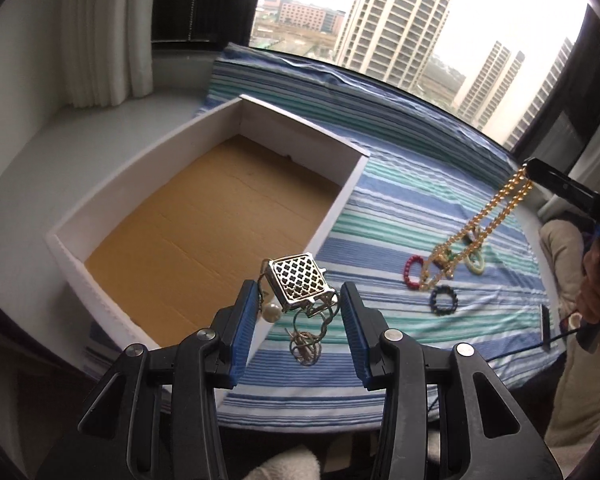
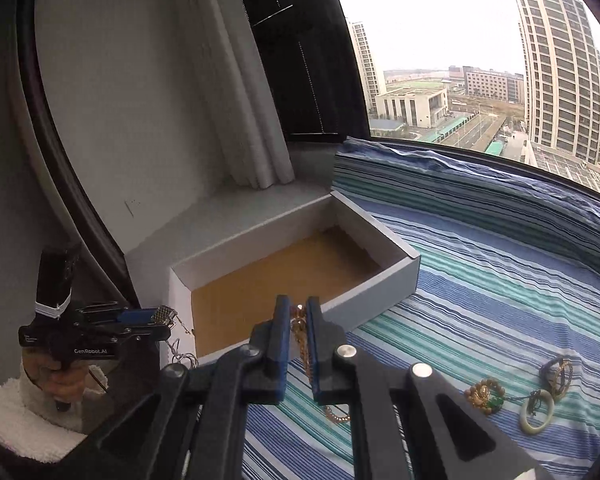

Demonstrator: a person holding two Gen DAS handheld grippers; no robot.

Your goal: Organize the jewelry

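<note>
A white box with a brown cardboard floor (image 1: pixel 204 216) stands on the striped cloth; it also shows in the right wrist view (image 2: pixel 376 280). My left gripper (image 1: pixel 298 300) is open at the box's near right corner. A silver lattice pendant (image 1: pixel 298 280) with a pearl and thin chain hangs between its pads, touching the left one; whether it is falling I cannot tell. My right gripper (image 2: pixel 298 320) is shut on a gold chain necklace (image 2: pixel 300 336), which hangs from it to the cloth in the left wrist view (image 1: pixel 484 220).
Loose pieces lie on the cloth: a red bead ring (image 1: pixel 412 272), a dark blue bead ring (image 1: pixel 444 300), a pale jade ring (image 2: pixel 536 410) and a gold bead bracelet (image 2: pixel 484 396). White curtain (image 1: pixel 100 40) and window stand behind.
</note>
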